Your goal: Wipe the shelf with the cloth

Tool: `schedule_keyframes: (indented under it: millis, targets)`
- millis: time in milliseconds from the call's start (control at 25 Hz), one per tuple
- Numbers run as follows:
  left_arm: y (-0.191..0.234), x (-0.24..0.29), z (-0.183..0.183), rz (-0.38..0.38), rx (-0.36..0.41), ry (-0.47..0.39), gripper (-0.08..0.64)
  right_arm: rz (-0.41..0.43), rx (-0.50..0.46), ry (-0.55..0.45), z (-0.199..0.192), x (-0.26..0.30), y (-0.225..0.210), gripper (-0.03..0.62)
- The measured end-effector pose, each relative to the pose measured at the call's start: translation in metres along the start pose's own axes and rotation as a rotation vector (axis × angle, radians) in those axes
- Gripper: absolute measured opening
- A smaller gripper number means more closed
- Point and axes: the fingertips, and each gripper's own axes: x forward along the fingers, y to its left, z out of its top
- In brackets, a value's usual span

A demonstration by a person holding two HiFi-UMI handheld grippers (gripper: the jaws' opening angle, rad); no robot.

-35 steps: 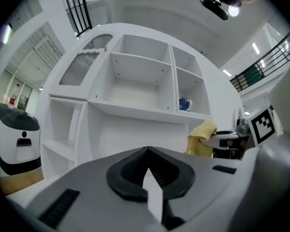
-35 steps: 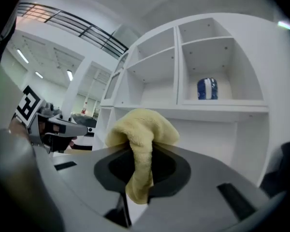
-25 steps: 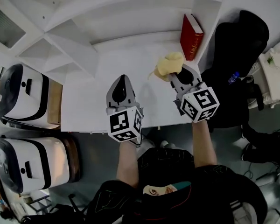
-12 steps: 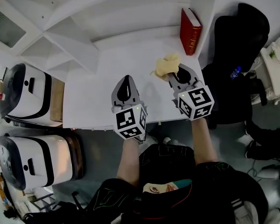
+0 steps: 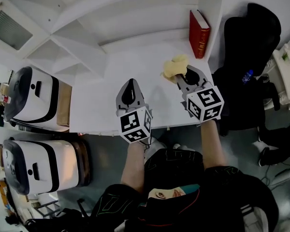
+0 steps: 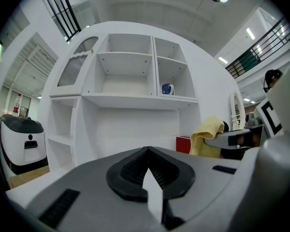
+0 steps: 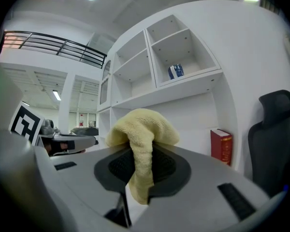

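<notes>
A yellow cloth (image 5: 174,66) is bunched in my right gripper (image 5: 186,73), whose jaws are shut on it; in the right gripper view the cloth (image 7: 141,139) drapes over the jaws. It hangs over the white shelf surface (image 5: 111,105), near its right side. My left gripper (image 5: 129,90) hovers over the middle of the surface, jaws shut and empty. In the left gripper view, the cloth (image 6: 206,137) shows at right, ahead of the white shelving unit (image 6: 130,95).
A red book (image 5: 199,33) stands upright at the back right of the surface. A blue-and-white mug (image 7: 175,71) sits in an upper cubby. A black office chair (image 5: 246,57) stands right of the unit. Two white-and-black machines (image 5: 31,100) stand at left.
Both grippers have shifted only slightly in the head view as the camera moved; the cloth stays held in the right gripper.
</notes>
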Motion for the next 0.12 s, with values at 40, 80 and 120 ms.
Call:
schedule_keyframes:
  millis: [40,80,120]
  targets:
    - [0.0005,-0.0004,0.0004,0.002,0.000,0.000,0.000,0.001,0.000,-0.002,0.0001,-0.0002,-0.0001,0.060]
    - [0.0009,-0.0008,0.0008,0.003,0.001,0.001,0.000,0.001,0.000,-0.003,0.0001,-0.0004,-0.0001,0.060]
    - [0.0012,-0.0012,0.0012,0.005,0.001,0.001,0.000,0.002,-0.001,-0.004,0.0000,-0.0005,0.0000,0.060]
